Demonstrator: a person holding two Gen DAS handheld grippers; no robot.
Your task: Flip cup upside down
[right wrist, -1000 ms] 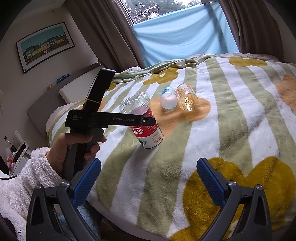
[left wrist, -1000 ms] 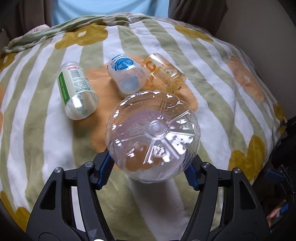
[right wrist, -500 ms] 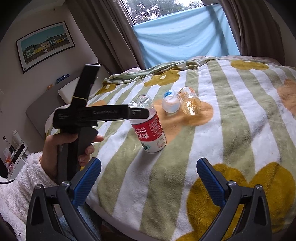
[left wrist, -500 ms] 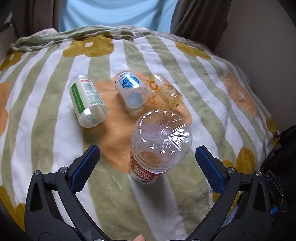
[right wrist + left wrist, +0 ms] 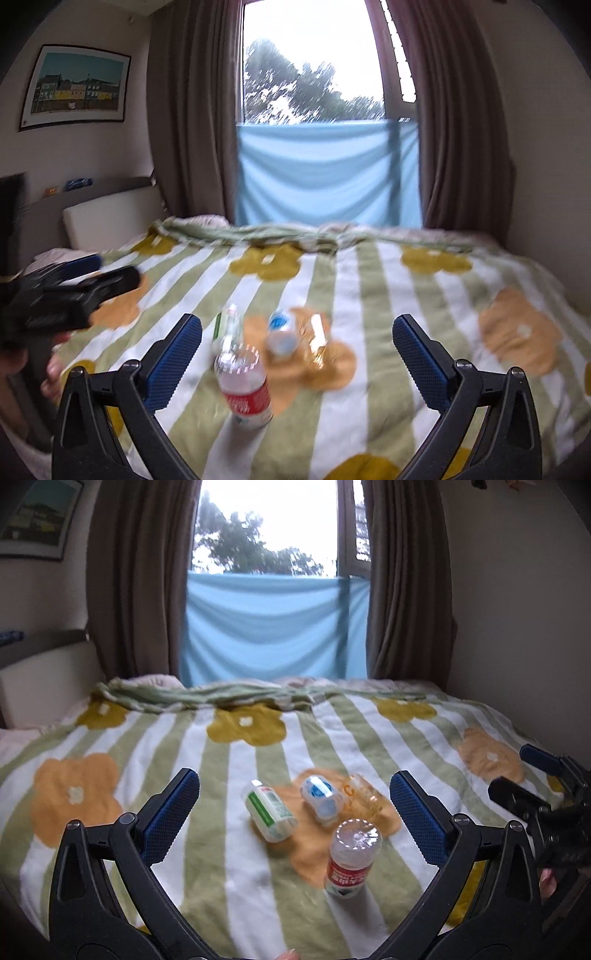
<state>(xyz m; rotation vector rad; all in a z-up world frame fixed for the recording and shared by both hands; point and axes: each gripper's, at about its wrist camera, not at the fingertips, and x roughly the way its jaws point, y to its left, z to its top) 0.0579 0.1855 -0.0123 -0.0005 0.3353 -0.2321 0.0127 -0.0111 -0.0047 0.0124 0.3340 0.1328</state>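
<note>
A clear cup with a red label [image 5: 352, 856] [image 5: 245, 387], cut from a bottle, stands base-up on the striped flower blanket [image 5: 229, 886]. My left gripper [image 5: 293, 777] is open and held back above the bed, with nothing between its blue pads. That cup sits low and right of centre between its fingers. My right gripper [image 5: 298, 321] is also open and empty, with the cup just left of centre below it. Each gripper shows at the edge of the other's view, held by a hand; the right wrist view is blurred.
Three more cups lie on their sides behind the red one: a green-labelled one [image 5: 271, 814], a blue-labelled one [image 5: 319, 797] and a clear orange one [image 5: 364, 794]. Brown curtains [image 5: 406, 590], a blue cloth and a window stand beyond the bed, with a headboard [image 5: 107, 218] at left.
My left gripper opened, let go of the red-labelled cup, which now stands base-up on the blanket, then drew back and tilted up. My right gripper also tilted up, staying open.
</note>
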